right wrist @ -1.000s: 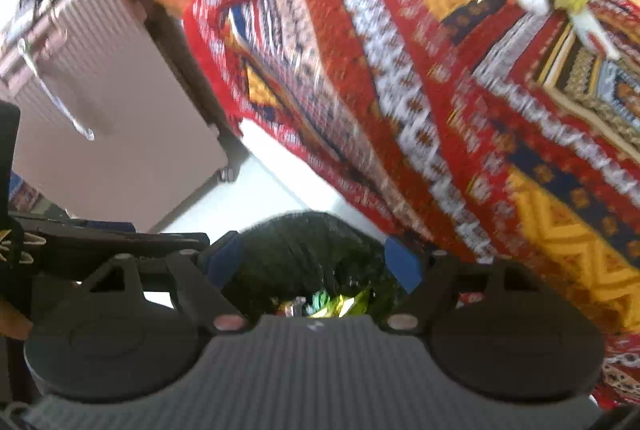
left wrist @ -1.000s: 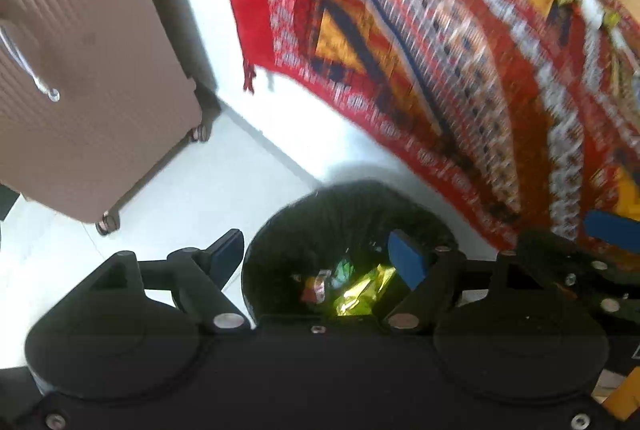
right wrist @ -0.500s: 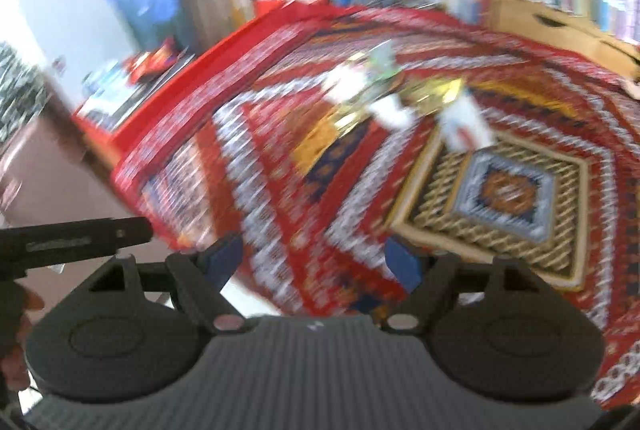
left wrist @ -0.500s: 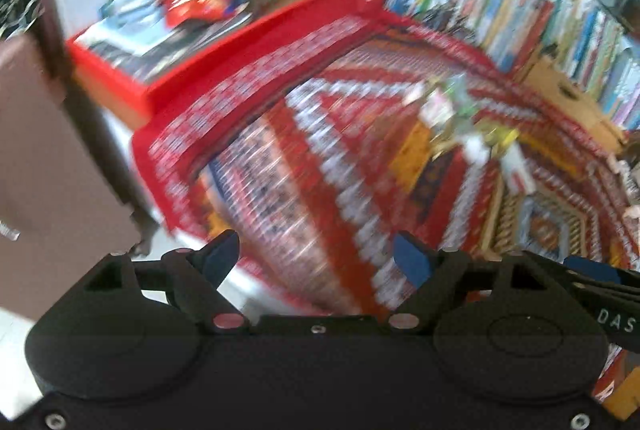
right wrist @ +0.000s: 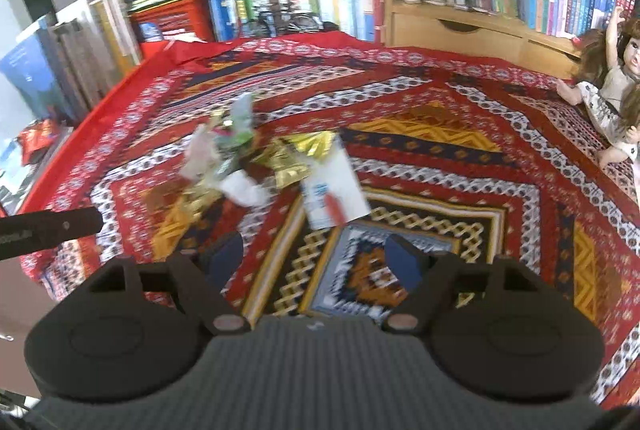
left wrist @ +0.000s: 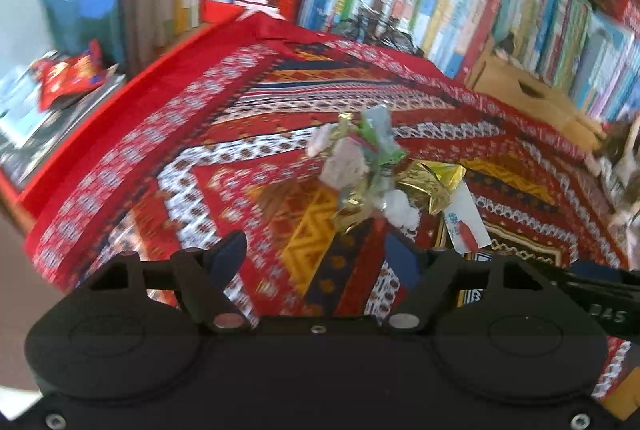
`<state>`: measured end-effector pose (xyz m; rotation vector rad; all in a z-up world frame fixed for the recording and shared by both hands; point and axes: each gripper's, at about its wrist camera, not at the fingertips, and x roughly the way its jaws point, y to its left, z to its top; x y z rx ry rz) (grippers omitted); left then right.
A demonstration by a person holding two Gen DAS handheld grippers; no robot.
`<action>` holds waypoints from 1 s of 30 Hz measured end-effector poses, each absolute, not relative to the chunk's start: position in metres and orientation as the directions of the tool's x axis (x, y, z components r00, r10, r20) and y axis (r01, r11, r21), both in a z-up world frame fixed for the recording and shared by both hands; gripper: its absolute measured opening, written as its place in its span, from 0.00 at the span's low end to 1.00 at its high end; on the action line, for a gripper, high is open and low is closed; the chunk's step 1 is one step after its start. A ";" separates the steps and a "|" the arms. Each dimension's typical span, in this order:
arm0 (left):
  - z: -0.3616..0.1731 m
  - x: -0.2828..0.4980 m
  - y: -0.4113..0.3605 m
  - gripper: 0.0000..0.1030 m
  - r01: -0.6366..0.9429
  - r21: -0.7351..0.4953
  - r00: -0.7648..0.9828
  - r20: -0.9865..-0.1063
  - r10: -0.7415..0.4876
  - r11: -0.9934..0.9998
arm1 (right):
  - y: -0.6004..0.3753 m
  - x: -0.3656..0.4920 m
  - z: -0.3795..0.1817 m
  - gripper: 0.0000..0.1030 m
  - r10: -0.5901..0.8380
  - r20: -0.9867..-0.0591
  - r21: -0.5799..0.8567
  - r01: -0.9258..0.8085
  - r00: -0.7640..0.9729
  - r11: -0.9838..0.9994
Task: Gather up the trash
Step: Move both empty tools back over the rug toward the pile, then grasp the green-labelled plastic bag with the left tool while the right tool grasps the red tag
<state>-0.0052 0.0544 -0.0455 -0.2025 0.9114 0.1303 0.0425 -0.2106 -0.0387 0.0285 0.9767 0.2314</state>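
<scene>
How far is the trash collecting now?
Done: nothing the views show. In hand: nothing; the left tool is closing empty, the right tool is open and empty. Left: a wrapper pile and a white packet on the cloth.

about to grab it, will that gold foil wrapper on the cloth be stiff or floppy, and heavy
The gold foil wrapper looks creased and crumpled, so probably floppy and springy. It seems thin and empty, likely very light. Its shiny surface may slip between the fingers.
</scene>
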 end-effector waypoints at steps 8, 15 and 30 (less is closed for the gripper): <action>-0.072 0.055 0.017 0.43 -0.127 -0.150 0.591 -0.805 -0.047 0.981 | -0.227 0.079 -0.069 0.57 0.244 -0.858 0.151 -0.233 0.453 0.961; -0.089 0.095 0.008 0.22 -0.154 -0.149 0.570 -0.821 -0.035 0.977 | -0.222 0.103 -0.085 0.49 0.310 -0.840 0.195 -0.285 0.445 0.938; -0.129 0.132 -0.004 0.36 -0.161 -0.019 0.514 -0.855 0.067 0.987 | -0.201 0.144 -0.132 0.36 0.305 -0.881 0.192 -0.315 0.362 0.929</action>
